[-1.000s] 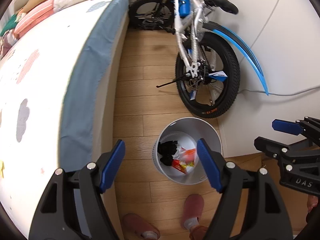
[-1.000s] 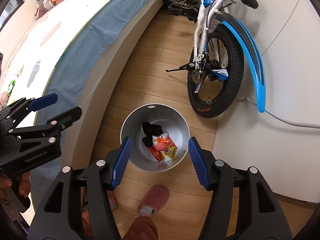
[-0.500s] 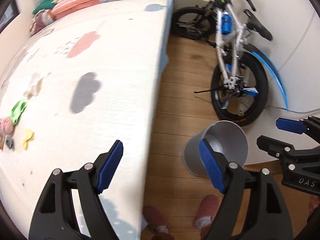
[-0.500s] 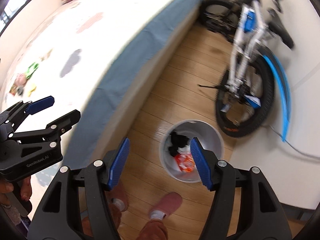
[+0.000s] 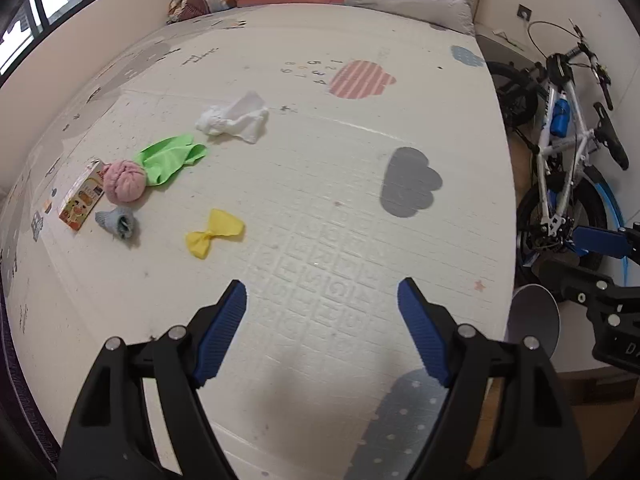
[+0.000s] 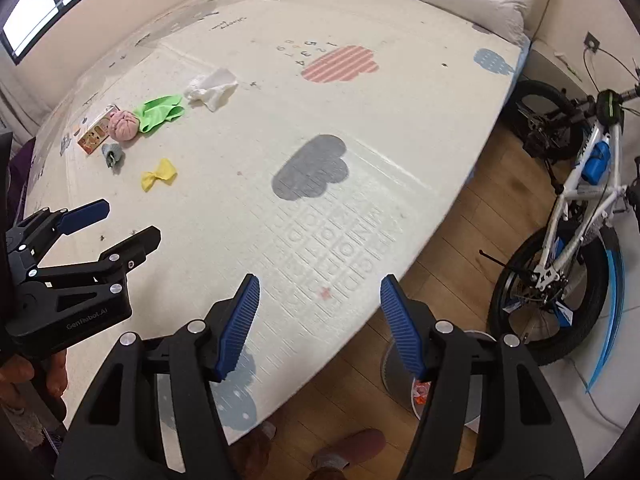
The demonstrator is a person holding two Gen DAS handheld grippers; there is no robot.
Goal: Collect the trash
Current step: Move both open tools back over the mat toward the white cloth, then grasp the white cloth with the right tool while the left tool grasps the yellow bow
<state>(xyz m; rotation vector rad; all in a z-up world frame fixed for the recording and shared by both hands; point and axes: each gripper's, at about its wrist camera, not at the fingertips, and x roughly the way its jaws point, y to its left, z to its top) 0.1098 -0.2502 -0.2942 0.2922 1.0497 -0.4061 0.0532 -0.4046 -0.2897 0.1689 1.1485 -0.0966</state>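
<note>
Now both my left gripper [image 5: 320, 320] and right gripper [image 6: 318, 314] gape empty; some trash sits in the bin [image 6: 472, 404] lower right, while the scraps [image 5: 160, 168] remain upper left on the bed [image 5: 320, 200].

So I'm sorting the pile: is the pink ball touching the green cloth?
Touching. In the left wrist view the pink ball overlaps the green cloth edge, with no mat visible between them.

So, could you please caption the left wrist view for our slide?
Open left tongs hover over the play mat, scattered trash ahead.
</note>
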